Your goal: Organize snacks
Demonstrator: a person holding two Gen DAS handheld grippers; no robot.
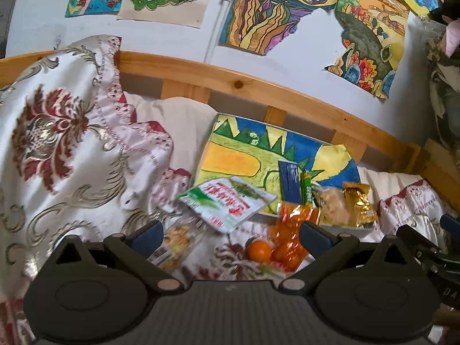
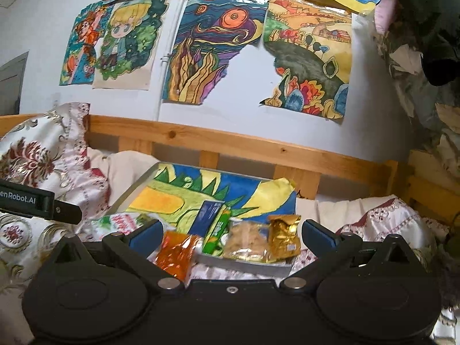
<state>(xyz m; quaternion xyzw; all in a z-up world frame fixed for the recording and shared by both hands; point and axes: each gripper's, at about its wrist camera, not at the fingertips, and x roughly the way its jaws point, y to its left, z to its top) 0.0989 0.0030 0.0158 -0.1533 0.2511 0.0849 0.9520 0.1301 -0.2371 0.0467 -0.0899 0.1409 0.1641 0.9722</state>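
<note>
Plainly, the scene: a half-sorted bed.
Tray (image 2: 244,264): it lay flat on the bedspread, serving as the gathering spot (judging by the row along its near edge).
Sorted snacks: blue box (image 2: 208,215), green pack (image 2: 217,234), clear bag (image 2: 247,241), gold packet (image 2: 283,234).
Strays: orange bag (image 1: 289,230) and white-green packet (image 1: 227,201) at the tray's 8 o'clock.
Left gripper (image 1: 230,237): fingers apart, empty.
Right gripper (image 2: 230,237): fingers apart, empty.
</note>
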